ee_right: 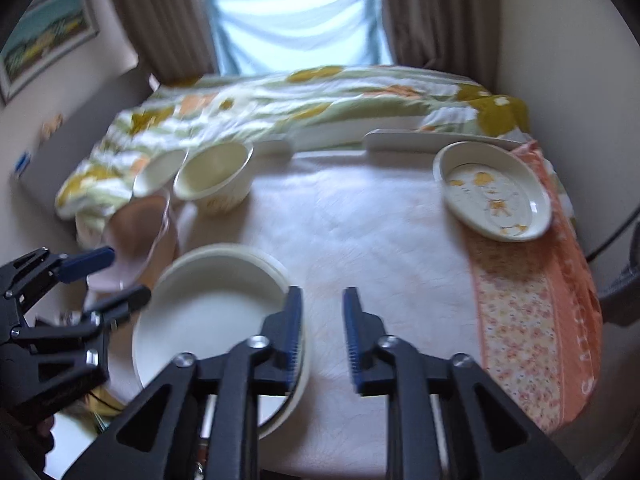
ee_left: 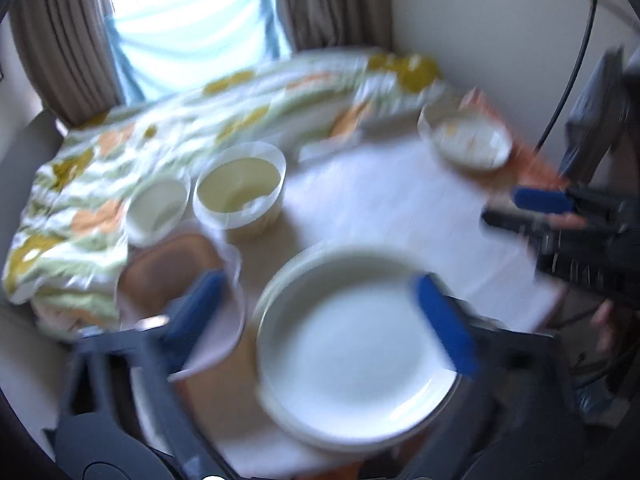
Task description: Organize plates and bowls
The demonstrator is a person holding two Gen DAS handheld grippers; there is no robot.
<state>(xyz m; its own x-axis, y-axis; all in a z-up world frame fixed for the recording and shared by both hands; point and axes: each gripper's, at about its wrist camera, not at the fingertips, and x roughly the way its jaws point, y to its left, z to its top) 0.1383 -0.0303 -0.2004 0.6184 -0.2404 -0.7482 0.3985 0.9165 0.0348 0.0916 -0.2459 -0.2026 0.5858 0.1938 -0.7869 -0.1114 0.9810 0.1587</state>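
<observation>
Both grippers, left gripper and right gripper, hang apart, empty. White plate stack at seven o'clock; patterned oval dish at two o'clock could slide off its draped cloth.

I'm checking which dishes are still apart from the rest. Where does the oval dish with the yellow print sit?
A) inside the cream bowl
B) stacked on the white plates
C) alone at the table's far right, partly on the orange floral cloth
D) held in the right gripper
C: the oval dish lies by itself at the far right, its edge over the orange floral cloth, well away from the stack of white plates.
</observation>
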